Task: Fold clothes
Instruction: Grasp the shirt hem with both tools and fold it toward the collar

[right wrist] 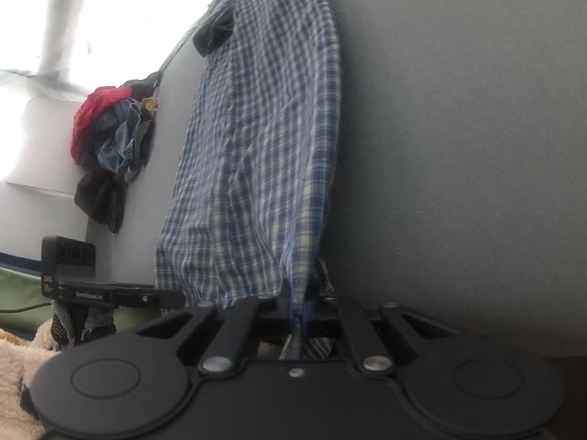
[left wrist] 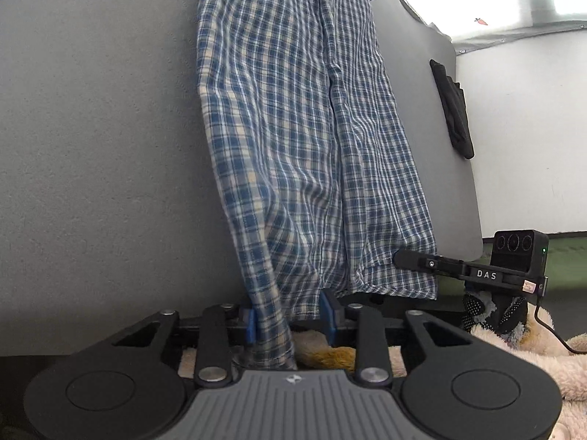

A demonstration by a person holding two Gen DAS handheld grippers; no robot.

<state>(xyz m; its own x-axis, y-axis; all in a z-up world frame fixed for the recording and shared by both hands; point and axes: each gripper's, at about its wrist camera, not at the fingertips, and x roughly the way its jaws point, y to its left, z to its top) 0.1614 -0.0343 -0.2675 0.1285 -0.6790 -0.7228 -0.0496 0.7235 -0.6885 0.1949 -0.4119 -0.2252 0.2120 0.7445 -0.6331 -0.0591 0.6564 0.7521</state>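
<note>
Plaid shirt [left wrist: 304, 139] lies stretched lengthwise down the grey table [left wrist: 91, 146], its hem at the near edge where you stand. Beside it, at the table's right edge, sits a small folded black garment [left wrist: 453, 110]; on the opposite side, in your right wrist view, a heap of red, blue and dark clothes [right wrist: 110, 146] spills over the table's left edge. Nothing lies across the shirt itself. Its cloth is thin woven cotton in blue, white and cream checks, rumpled into long ridges, with a seam running down the middle. The tabletop is matte, smooth and round-cornered; beyond it are a pale wall and a bright window, with green floor and something fluffy and beige below. Your left gripper [left wrist: 290, 321] has its blue pads well apart, a bunched hem corner hanging between them against the left pad. Your right gripper [right wrist: 299, 302] is pinched closed on the other hem corner.
</note>
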